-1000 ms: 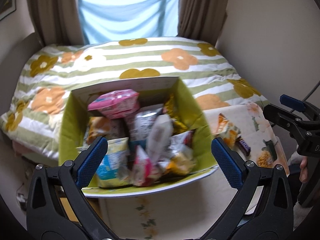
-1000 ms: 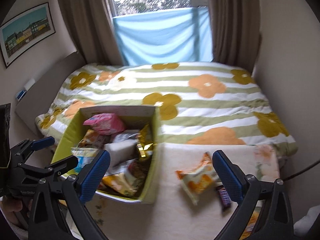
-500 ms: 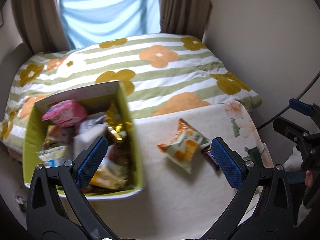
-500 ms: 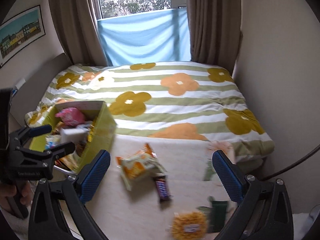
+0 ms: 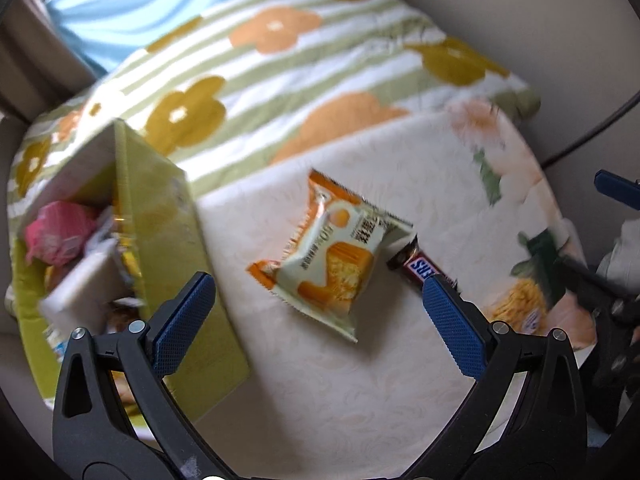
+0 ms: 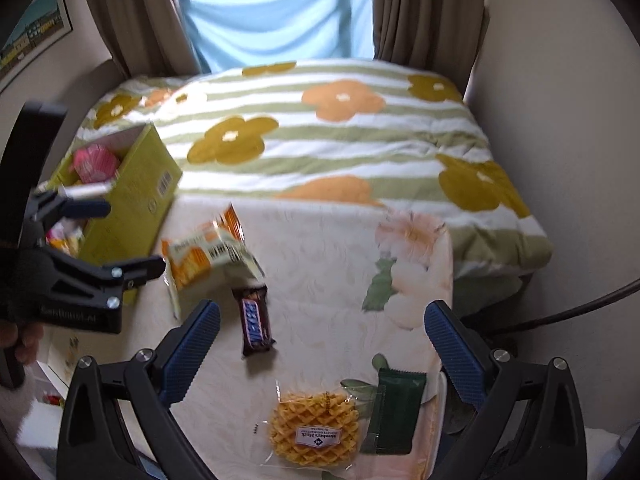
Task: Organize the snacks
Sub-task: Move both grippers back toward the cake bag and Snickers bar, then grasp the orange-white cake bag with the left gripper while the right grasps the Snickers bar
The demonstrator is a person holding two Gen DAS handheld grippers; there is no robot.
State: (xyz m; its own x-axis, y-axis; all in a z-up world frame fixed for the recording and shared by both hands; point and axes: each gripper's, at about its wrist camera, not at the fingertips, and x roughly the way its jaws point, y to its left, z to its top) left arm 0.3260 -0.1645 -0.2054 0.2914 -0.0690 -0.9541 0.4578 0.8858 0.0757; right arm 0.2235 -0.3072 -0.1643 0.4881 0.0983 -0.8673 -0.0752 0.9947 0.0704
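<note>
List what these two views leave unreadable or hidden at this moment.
- Green box contents: left wrist view, motion-blurred and partly behind its wall.
- Orange snack bag print: right wrist view, blurred.
- Dark green packet: no readable label.
- Waffle pack: left wrist view, partly hidden by the right gripper.

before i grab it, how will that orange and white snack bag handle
The snack bag looks puffed with air, so probably light and squashy. Its glossy film may slip between the pads. It lies flat on the cloth, so it should slide, not roll.

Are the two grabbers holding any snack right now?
No, nothing is held. The left gripper and the right gripper are both wide open above the table, where the orange packet and chocolate bar lie.
</note>
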